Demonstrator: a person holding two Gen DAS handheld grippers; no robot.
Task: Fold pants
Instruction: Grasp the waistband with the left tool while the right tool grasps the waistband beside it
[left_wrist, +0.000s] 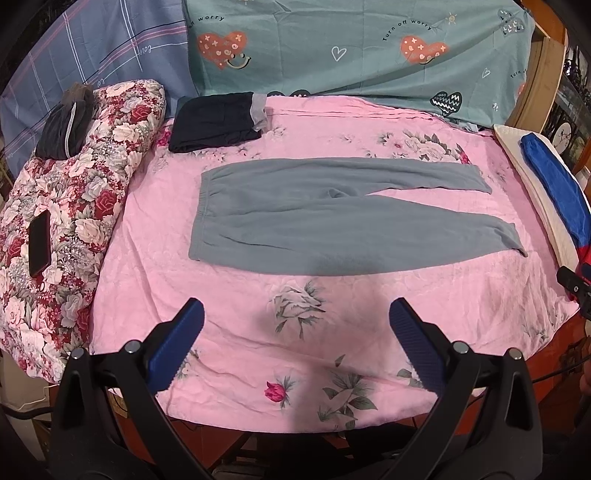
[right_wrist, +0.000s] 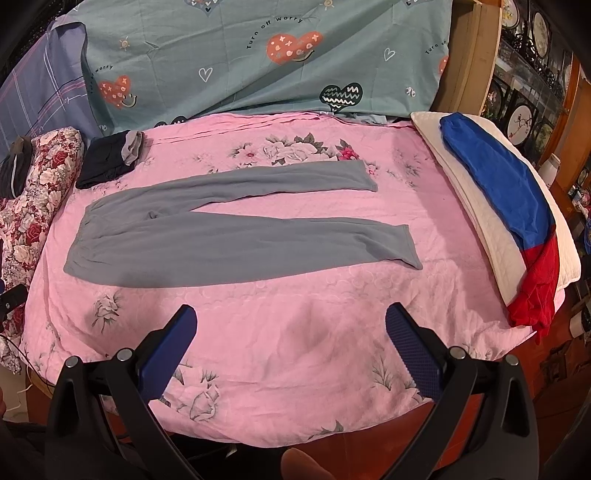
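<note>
both tools, left (left_wrist: 296, 317) and right (right_wrist: 290, 323), gape wide (holding nothing) short of grey pants (left_wrist: 325, 218).

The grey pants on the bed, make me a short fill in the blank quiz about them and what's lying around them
1. The grey pants lie flat on a ____ floral bedsheet.
2. Their waistband points toward the ____ side of both views.
3. The phone rests on the ____ quilt.
4. The left gripper and right gripper are both ____, holding nothing.

Missing words: pink; left; red floral; open
</note>
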